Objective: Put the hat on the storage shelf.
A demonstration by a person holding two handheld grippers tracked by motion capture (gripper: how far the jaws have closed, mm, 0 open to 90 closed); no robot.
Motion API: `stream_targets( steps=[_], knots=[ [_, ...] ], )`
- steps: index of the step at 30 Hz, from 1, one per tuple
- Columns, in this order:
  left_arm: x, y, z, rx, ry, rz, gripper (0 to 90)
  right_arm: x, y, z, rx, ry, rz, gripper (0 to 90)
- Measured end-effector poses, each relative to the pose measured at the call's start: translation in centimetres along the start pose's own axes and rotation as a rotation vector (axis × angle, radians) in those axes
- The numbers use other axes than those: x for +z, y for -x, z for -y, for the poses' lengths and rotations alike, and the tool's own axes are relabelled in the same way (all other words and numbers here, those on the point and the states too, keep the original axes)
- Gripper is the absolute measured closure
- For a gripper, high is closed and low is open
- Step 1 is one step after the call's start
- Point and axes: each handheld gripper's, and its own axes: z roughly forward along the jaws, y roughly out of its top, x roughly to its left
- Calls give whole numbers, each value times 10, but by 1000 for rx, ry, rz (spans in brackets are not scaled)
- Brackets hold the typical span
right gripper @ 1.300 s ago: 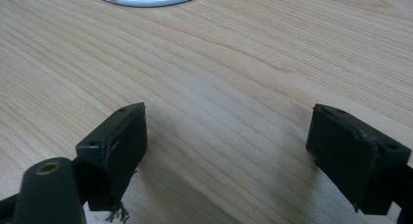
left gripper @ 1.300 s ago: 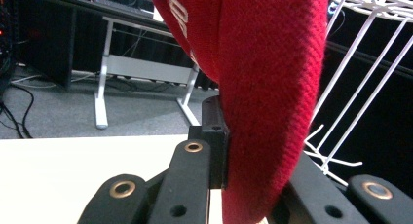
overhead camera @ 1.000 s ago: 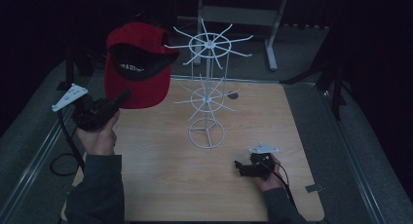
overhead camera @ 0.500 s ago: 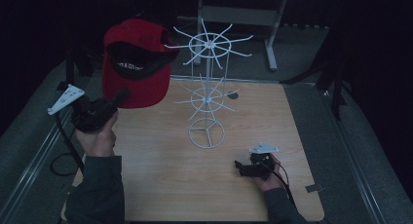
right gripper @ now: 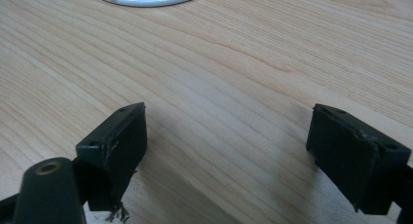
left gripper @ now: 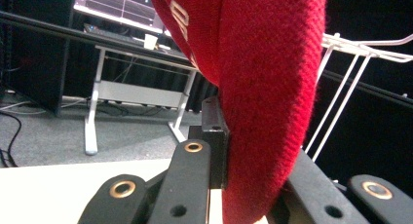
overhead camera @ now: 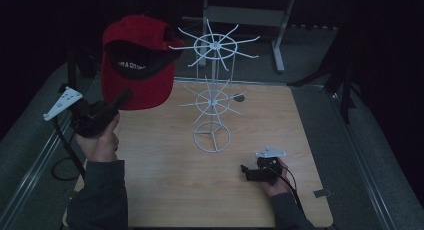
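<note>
A red cap [overhead camera: 138, 65] was held up in the upper left of the high view, pinched by its brim between the jaws of the left gripper [overhead camera: 119, 99], just left of the top spokes of a white wire rack [overhead camera: 214, 95]. In the left gripper view the jaws were seen pressed against the red fabric. The right gripper [overhead camera: 246, 171] was rested on the wooden table [overhead camera: 165, 190] at lower right, its jaws spread wide over bare wood.

cap [overhead camera: 137, 65]: red, white lettering | rack [overhead camera: 214, 97]: white | table [overhead camera: 165, 175]: light woodgrain
</note>
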Motion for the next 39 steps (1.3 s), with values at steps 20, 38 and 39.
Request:
stream_targets(
  steps=[20, 38, 39],
  knots=[
    [0, 1, -9, -8, 44, -6, 856, 0, 0, 0, 0, 0, 0, 147],
    [18, 1, -16, 14, 39, -46, 856, 0, 0, 0, 0, 0, 0, 148],
    [18, 1, -16, 14, 39, -48, 855, 0, 0, 0, 0, 0, 0, 148]
  ],
)
